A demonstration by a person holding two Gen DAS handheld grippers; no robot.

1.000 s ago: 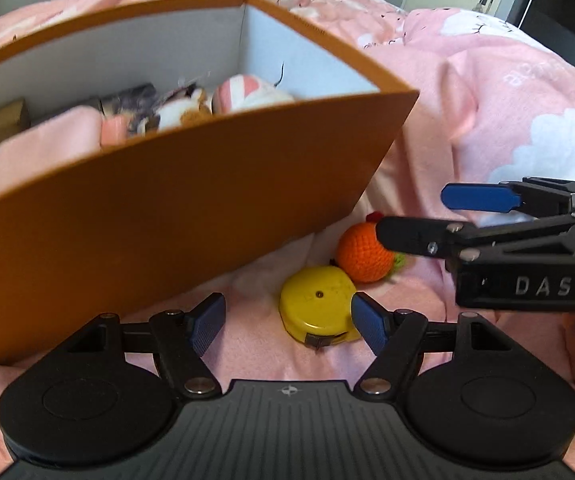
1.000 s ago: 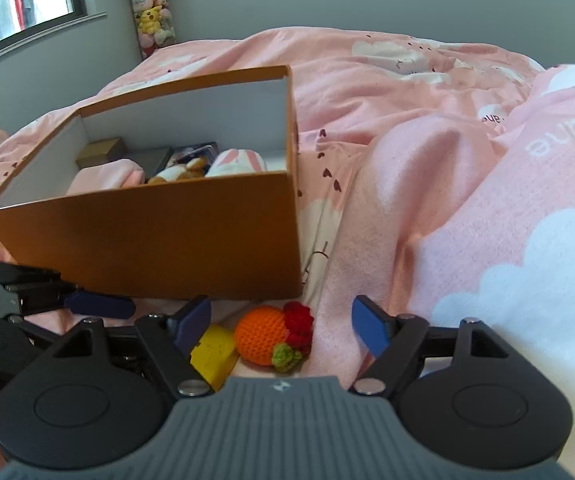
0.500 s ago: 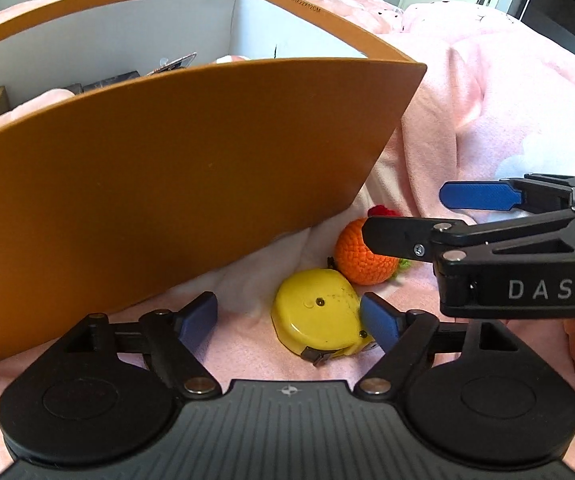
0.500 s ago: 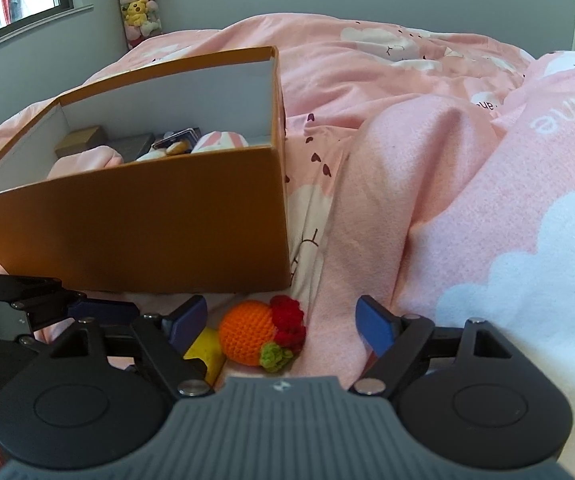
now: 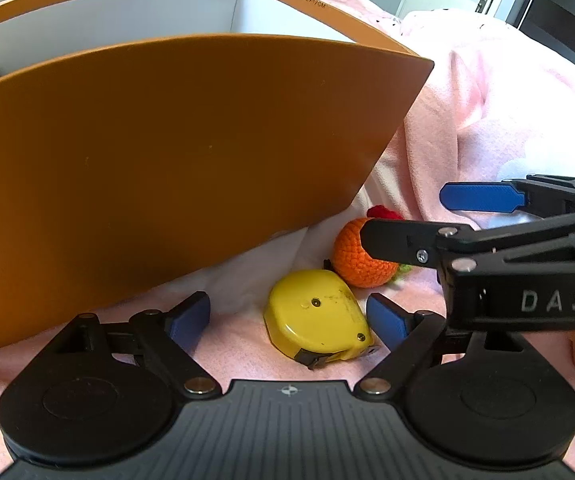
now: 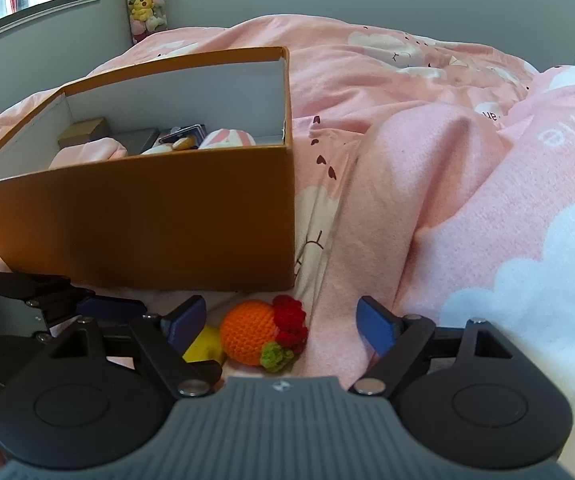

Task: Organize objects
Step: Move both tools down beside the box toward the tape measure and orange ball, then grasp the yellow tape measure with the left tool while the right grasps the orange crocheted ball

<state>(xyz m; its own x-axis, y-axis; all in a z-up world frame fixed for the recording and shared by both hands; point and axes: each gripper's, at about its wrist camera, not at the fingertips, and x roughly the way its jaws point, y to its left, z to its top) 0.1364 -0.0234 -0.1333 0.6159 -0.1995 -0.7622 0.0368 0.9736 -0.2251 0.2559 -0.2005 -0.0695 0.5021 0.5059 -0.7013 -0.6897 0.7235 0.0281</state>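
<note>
A yellow tape measure lies on the pink blanket in front of an orange box. My left gripper straddles it with its jaws opening; neither pad touches the tape measure. Just beyond it sits an orange crochet toy with a red and green tuft. My right gripper comes in from the right, one finger in front of the toy. In the right wrist view the right gripper is open with the crochet toy between its fingers, untouched. The tape measure shows behind its left finger.
The orange box holds a pink cloth, a small brown carton, a striped soft toy and other items. Rumpled pink bedding rises in folds on the right. Plush toys stand by the far wall, beside a window.
The left gripper's jaws have spread wider and the tape measure now lies between them. Both views have dropped lower towards the objects; the box wall now hides its contents in the left wrist view.
</note>
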